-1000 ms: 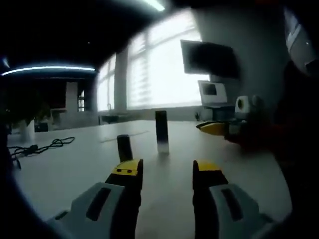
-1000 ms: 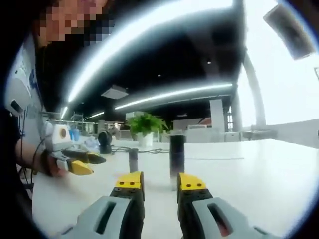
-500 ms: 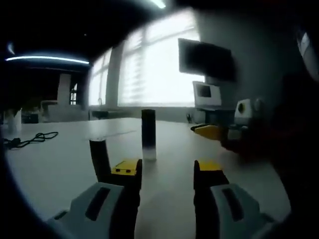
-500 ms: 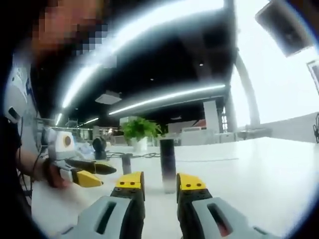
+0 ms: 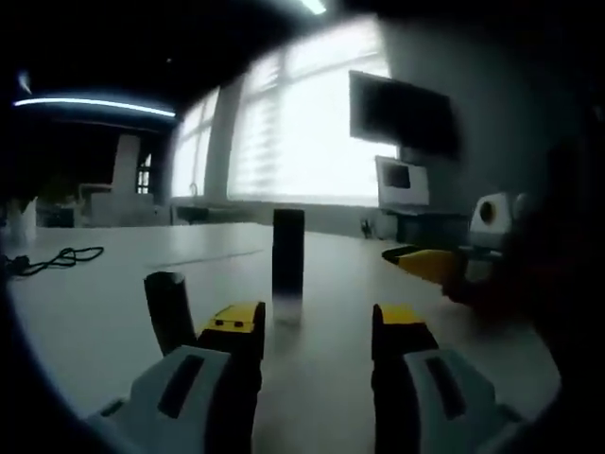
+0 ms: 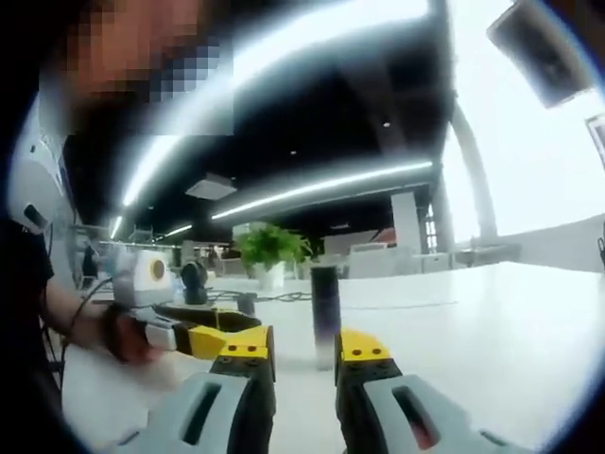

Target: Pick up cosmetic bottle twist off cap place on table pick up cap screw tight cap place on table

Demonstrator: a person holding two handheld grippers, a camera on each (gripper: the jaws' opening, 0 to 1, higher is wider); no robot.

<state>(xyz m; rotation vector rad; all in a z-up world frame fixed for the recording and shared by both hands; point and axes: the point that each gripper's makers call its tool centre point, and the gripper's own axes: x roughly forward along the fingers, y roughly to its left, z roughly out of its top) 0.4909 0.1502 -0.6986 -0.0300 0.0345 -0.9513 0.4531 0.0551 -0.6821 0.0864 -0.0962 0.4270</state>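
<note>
Left gripper view has the cosmetic bottle [image 5: 287,266] standing upright on the table [image 5: 104,303], just ahead between the left gripper's [image 5: 314,326] parted jaws. Its cap [image 5: 168,310] sits beside the left jaw. Right gripper's [image 6: 304,348] jaws are apart too, bottle just beyond them.

Wall monitor [image 5: 402,113], coiled black cable [image 5: 52,260], potted plant [image 6: 269,251], ceiling light strips [image 6: 321,182]
</note>
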